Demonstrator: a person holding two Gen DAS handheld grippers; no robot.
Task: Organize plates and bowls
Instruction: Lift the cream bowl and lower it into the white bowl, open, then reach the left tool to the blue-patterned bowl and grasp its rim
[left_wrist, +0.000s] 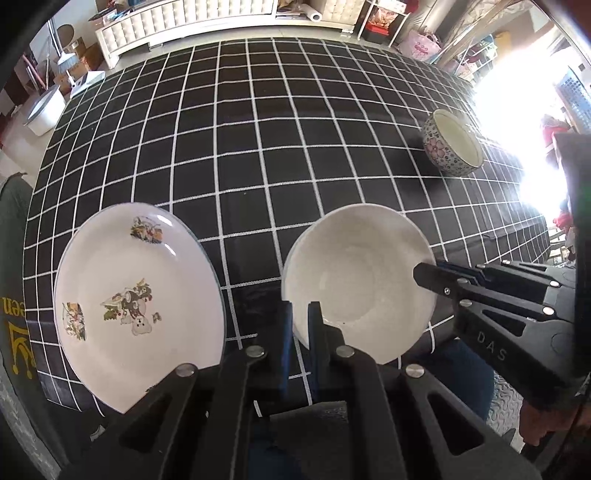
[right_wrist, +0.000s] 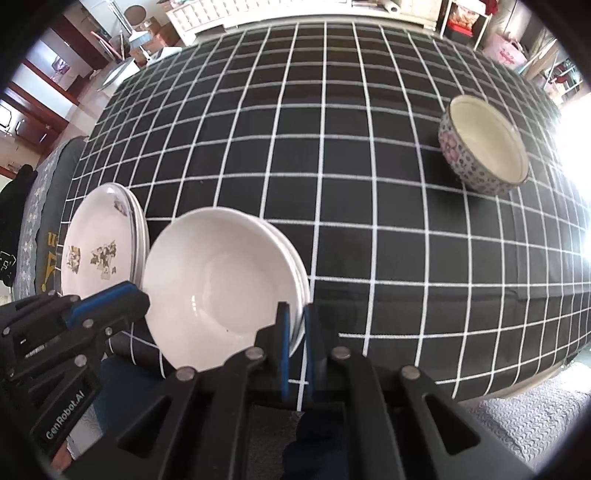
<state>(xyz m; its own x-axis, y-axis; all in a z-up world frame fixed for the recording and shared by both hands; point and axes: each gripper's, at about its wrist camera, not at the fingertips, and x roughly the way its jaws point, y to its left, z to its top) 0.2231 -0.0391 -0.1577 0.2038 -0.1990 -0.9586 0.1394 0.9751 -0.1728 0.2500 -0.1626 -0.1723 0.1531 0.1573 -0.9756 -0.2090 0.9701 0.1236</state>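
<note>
White bowls (right_wrist: 221, 280) beside floral plates (right_wrist: 99, 251); patterned bowl (right_wrist: 484, 147) apart

Both tools are matte black plastic with cut-out linkage arms pinned by round silver screws. The left gripper (left_wrist: 300, 325) carries slim fingers faced in blue, and so does the right gripper (right_wrist: 295, 328). White "GenRobot.AI" lettering marks the left one's body at eight o'clock in the right wrist view; "DAS" is embossed on the right one's. Dark blue cloth below, possibly trousers.

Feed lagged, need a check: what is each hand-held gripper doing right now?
Left hand-held gripper: shut on the white bowl, near rim.
Right hand-held gripper: shut on the same bowl's right rim.
</note>
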